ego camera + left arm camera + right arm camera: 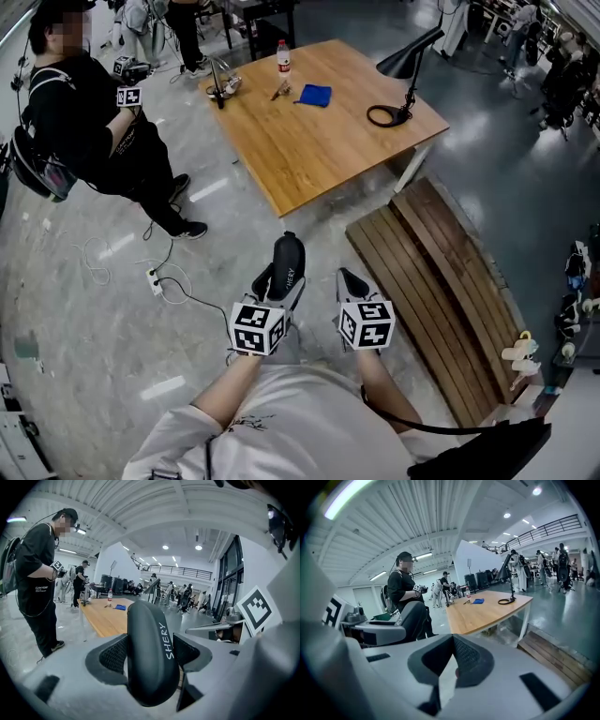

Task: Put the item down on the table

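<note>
L claw (150,651) is clamped on the item (151,667), a black rounded oblong thing w/ white "SHERY" lettering down its side. Its textured pads press on both flanks, and the item stands roughly upright, poking out beyond the tips. From my head view the item (289,258) is up in the air over the floor (84,328), close to the operator's body and well apart from the desk (319,150). R claw (452,660) has its jaws together w/ nothing between them, and it's held just beside the L one at approx. the same height. The desk is ahead, a light wood top w/ a blue cloth (315,95), a bottle (283,56) and a black lamp (405,66) toward its far side; the near part is bare wood. Slatted wooden planks (441,281) lie on the floor to the R of the claws. A person (103,141) in black stands off to the L, near the desk's L corner. A white power strip (155,278) w/ cable lies on the floor to the L of the claws.
</note>
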Motion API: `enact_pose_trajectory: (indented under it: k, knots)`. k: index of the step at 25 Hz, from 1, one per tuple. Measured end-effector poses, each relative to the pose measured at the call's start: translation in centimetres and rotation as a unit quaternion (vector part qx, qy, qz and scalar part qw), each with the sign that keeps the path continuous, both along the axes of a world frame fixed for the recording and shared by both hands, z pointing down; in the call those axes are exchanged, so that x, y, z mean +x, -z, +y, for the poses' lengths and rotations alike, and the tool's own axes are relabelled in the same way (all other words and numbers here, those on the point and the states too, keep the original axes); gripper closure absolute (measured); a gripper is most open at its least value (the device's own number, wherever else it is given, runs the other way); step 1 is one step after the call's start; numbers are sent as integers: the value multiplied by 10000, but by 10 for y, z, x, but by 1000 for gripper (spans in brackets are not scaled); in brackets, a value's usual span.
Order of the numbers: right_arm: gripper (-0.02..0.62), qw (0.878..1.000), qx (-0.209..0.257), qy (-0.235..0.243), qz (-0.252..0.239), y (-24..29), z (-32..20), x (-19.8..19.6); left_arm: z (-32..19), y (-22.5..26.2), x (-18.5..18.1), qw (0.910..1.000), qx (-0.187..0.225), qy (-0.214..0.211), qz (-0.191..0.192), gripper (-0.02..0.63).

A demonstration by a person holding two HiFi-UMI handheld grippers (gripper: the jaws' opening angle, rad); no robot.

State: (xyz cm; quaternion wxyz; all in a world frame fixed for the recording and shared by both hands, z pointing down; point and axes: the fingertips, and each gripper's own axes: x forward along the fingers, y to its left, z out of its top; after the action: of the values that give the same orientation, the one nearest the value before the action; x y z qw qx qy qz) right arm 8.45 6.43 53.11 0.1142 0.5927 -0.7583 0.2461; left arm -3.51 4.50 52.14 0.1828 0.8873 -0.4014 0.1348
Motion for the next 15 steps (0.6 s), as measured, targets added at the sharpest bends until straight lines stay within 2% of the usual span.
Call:
enact_pose_trajectory:
  k: [5, 11, 15]
  knots:
    - [592, 9999, 64, -86, 103, 12, -78, -14, -74, 10, -8, 9993, 235, -258, -158, 293]
    - [592, 9997, 129, -182, 138, 22, -157, -32, -154, 18, -23, 9991, 192, -365, 13, 293]
    - [592, 9995, 175, -206, 152, 29, -184, -48, -183, 19, -35, 9990, 140, -414, 67, 293]
